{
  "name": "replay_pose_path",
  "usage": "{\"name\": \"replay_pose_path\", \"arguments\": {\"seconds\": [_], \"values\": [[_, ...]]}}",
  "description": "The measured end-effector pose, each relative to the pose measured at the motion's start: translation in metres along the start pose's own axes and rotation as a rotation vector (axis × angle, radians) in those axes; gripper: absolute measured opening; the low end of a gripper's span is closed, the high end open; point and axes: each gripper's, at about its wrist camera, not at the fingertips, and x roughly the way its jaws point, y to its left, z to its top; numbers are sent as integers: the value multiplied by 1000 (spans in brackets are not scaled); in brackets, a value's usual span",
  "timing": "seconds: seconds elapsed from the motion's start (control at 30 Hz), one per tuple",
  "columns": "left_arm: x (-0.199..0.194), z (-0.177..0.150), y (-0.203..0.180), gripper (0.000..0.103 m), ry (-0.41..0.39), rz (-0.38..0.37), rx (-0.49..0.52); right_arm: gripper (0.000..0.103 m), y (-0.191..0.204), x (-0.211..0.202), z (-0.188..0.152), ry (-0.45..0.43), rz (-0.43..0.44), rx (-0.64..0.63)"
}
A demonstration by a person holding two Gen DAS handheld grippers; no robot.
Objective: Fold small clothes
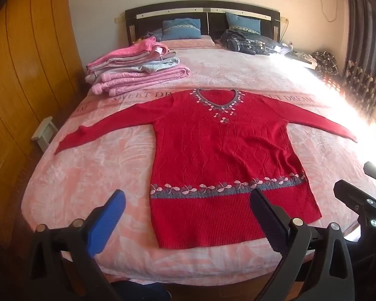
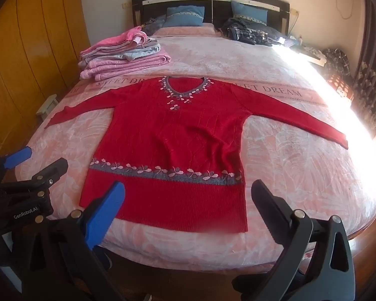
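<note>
A red knitted sweater with a grey floral band (image 1: 208, 150) is laid flat, sleeves outstretched, on the pink patterned bedspread (image 1: 87, 175), while the left gripper (image 1: 188, 215) and right gripper (image 2: 188, 208) are held spread wide, empty

Both grippers: black frames, brass rivets; left gripper (image 1: 188, 215) one blue pad, "GenRobot.AI" marking; right gripper (image 2: 188, 208) same.
</note>
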Motion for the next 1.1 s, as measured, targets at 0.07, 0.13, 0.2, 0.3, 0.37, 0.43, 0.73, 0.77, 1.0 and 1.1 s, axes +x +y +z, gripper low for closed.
{"name": "replay_pose_path", "arguments": {"seconds": [0.07,0.13,0.2,0.3,0.37,0.43,0.73,0.77,1.0,1.1], "values": [[2,-1,3,99,12,-3,-2,100,2,0,0,4,-32,-32],[2,5,-3,99,20,9,16,100,3,0,0,9,-35,-25],[-3,-1,-2,99,-4,19,22,100,8,-4,1,11,-41,-25],[-5,0,-7,99,-6,28,15,100,5,-1,0,12,-49,-19],[-4,-2,-3,99,-5,20,8,100,0,0,-2,10,-40,-5],[-4,-2,-3,99,-7,25,8,100,-4,0,-3,9,-37,1],[-2,-3,-5,99,0,28,14,100,-9,-1,-1,12,-40,21],[-2,-3,-5,99,0,28,14,100,-10,-1,-1,12,-40,20],[-2,-3,-4,99,-2,36,10,100,-12,-1,0,6,-42,27],[-2,-3,-3,99,-5,37,5,100,-12,-2,0,6,-42,27]]}}
